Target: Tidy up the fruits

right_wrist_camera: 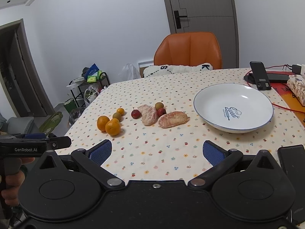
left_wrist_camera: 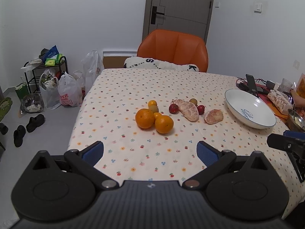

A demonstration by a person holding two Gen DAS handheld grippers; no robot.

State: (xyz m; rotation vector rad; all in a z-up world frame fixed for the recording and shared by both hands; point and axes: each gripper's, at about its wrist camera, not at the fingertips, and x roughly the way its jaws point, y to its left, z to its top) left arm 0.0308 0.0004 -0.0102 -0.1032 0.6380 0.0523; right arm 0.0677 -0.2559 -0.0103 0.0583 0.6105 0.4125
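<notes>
Showing only partly at the frame edge: clutter behind the white plate [right_wrist_camera: 233, 123]. Left gripper [left_wrist_camera: 150, 150] and right gripper [right_wrist_camera: 157, 151] hover level over the near tablecloth [left_wrist_camera: 144, 158], fingers apart, empty. Oranges [right_wrist_camera: 109, 125], small fruits and peeled segments [right_wrist_camera: 173, 119] lie mid-table, left of the plate, bare cloth between.

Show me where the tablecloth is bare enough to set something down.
Free: the near strip between the left tool, the right tool and the oranges; also the far cloth between the fruit and the orange chair. Crowded: the fruit row beside the white bowl and the right edge past the phone stand.
</notes>
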